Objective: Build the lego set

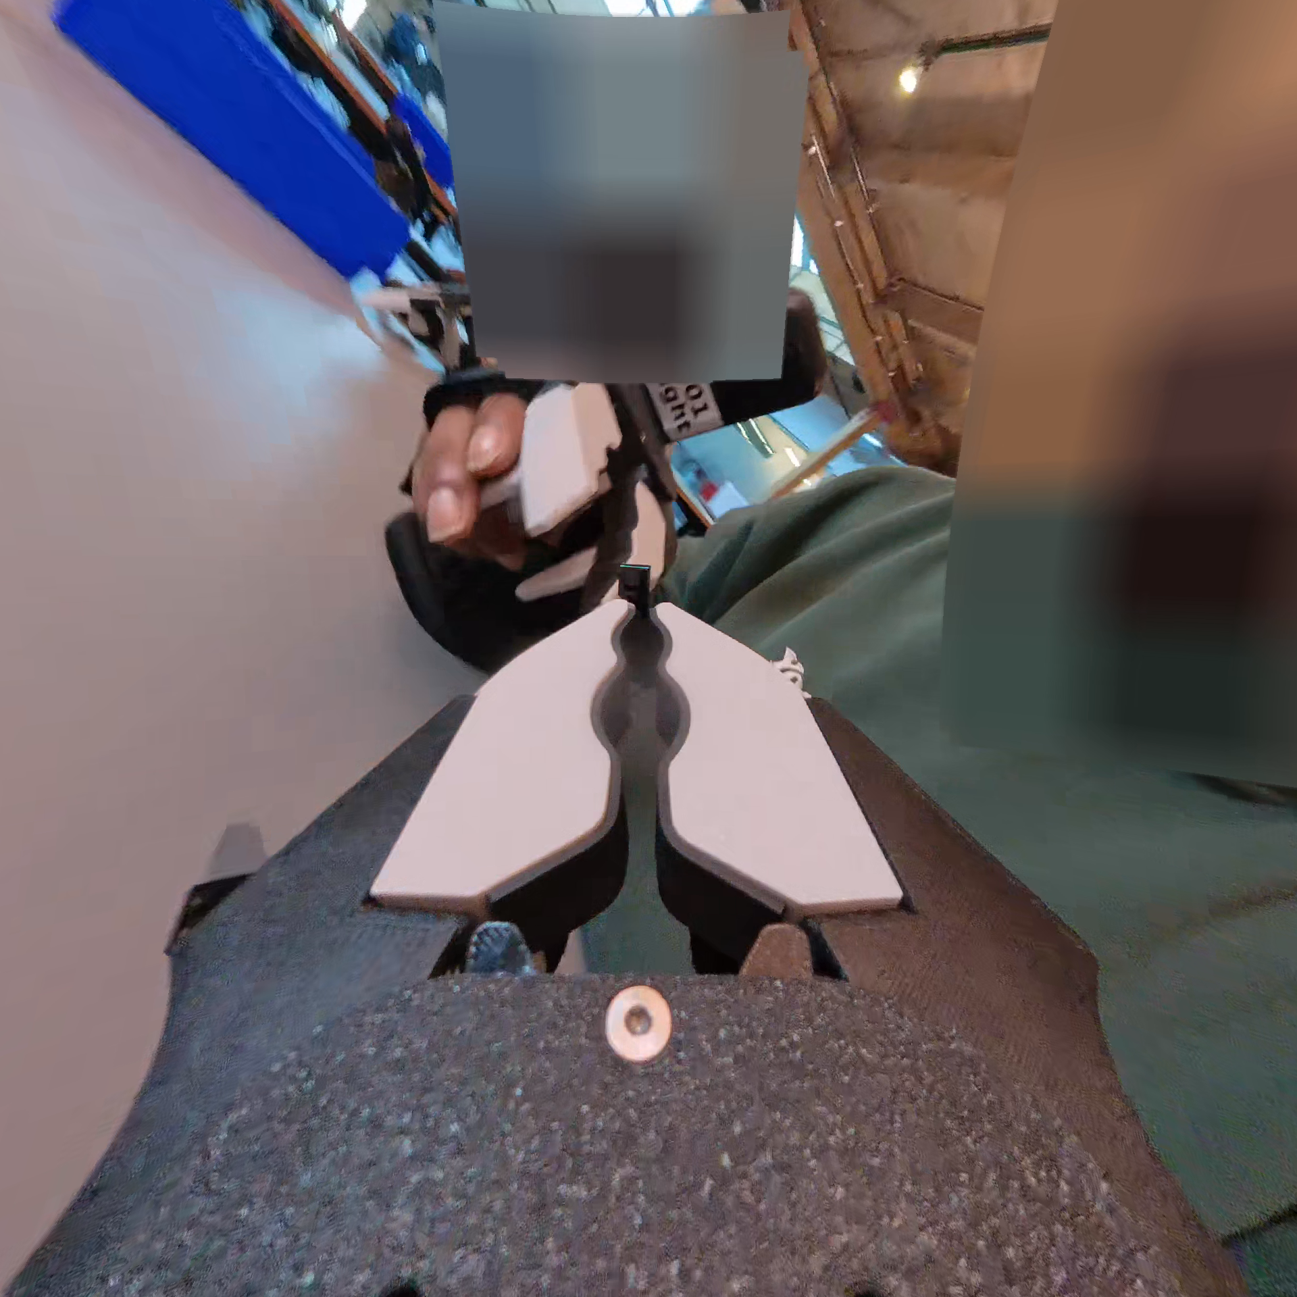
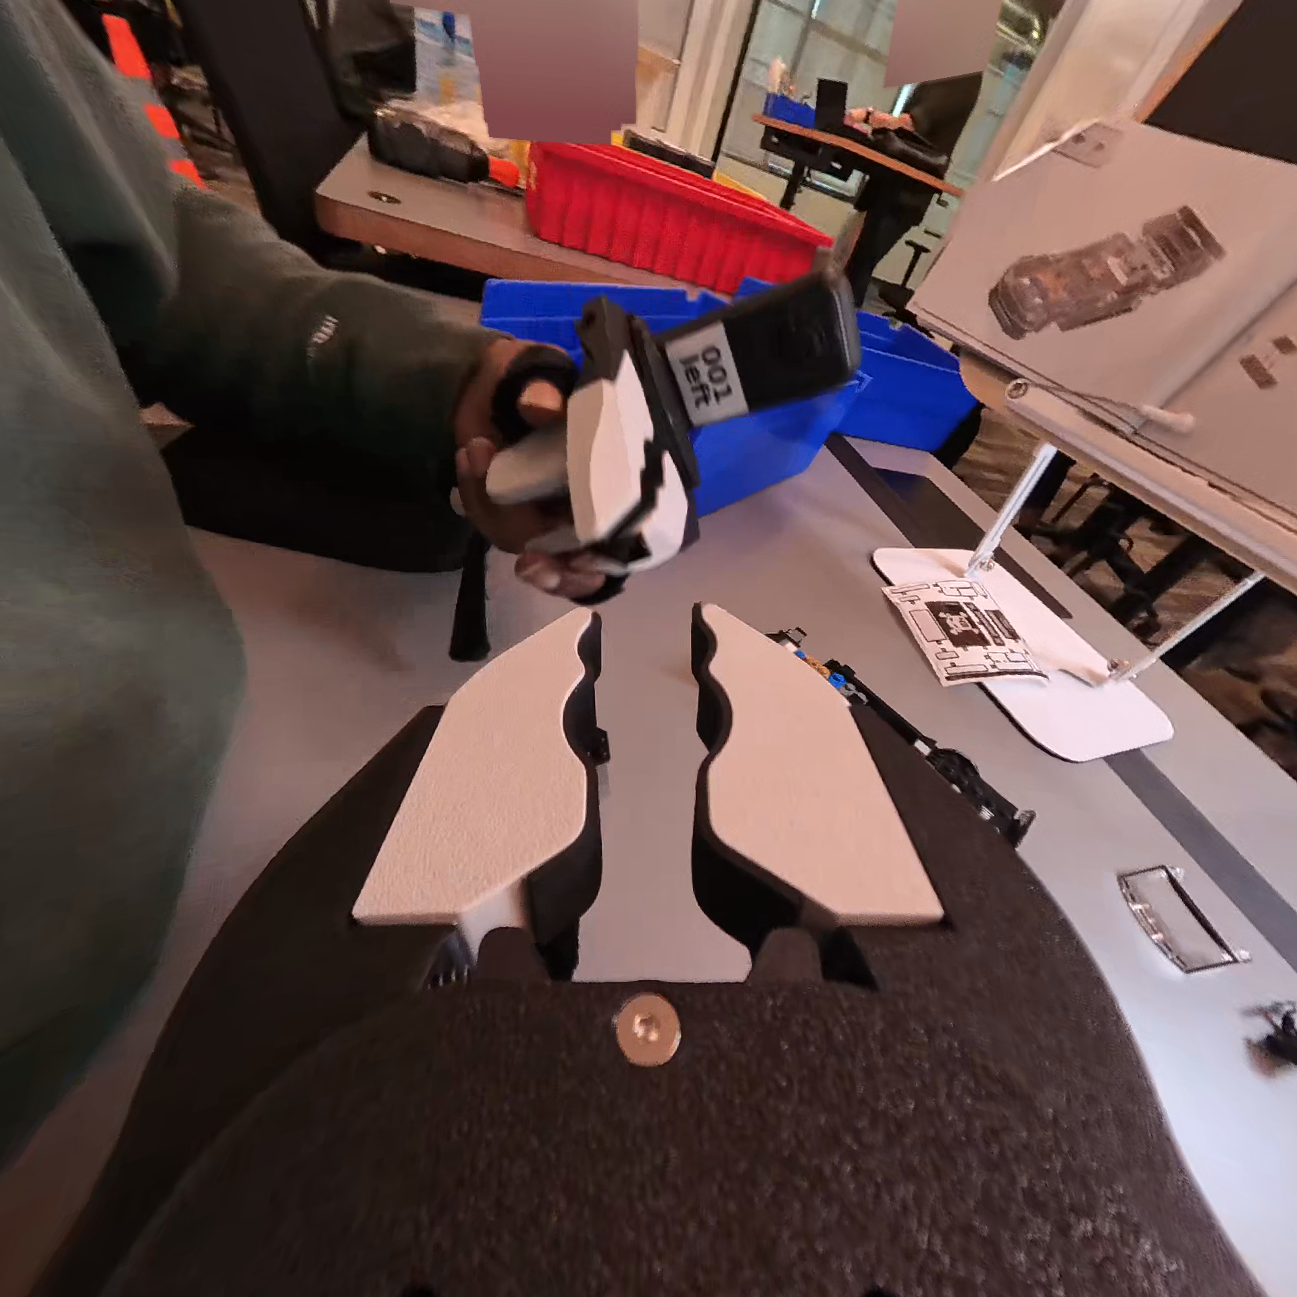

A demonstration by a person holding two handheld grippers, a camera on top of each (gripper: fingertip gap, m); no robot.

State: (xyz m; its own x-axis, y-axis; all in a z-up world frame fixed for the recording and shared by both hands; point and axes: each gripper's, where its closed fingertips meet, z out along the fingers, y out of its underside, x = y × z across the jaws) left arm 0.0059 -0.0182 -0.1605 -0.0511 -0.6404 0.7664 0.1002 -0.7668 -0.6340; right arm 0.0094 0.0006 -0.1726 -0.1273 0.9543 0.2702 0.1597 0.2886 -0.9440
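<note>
In the left wrist view my left gripper (image 1: 640, 609) is shut on a small black lego piece (image 1: 635, 582) that sticks out past its fingertips. It is held up in the air, facing a person in a green top. The right gripper (image 1: 603, 547) shows just beyond it in a hand. In the right wrist view my right gripper (image 2: 646, 621) is open and empty above the grey table (image 2: 807, 533). The left gripper (image 2: 632, 540) hangs just above and beyond its fingertips. A partly built black lego assembly (image 2: 912, 723) lies on the table beside the right finger.
A sticker sheet (image 2: 961, 632) lies on the white base of a stand that holds the open instruction booklet (image 2: 1123, 316). Blue bins (image 2: 772, 421) and a red bin (image 2: 667, 203) stand behind. A clear piece (image 2: 1179, 919) and a small black part (image 2: 1277, 1039) lie at the right. My two grippers' fingertips are within a few centimetres of each other.
</note>
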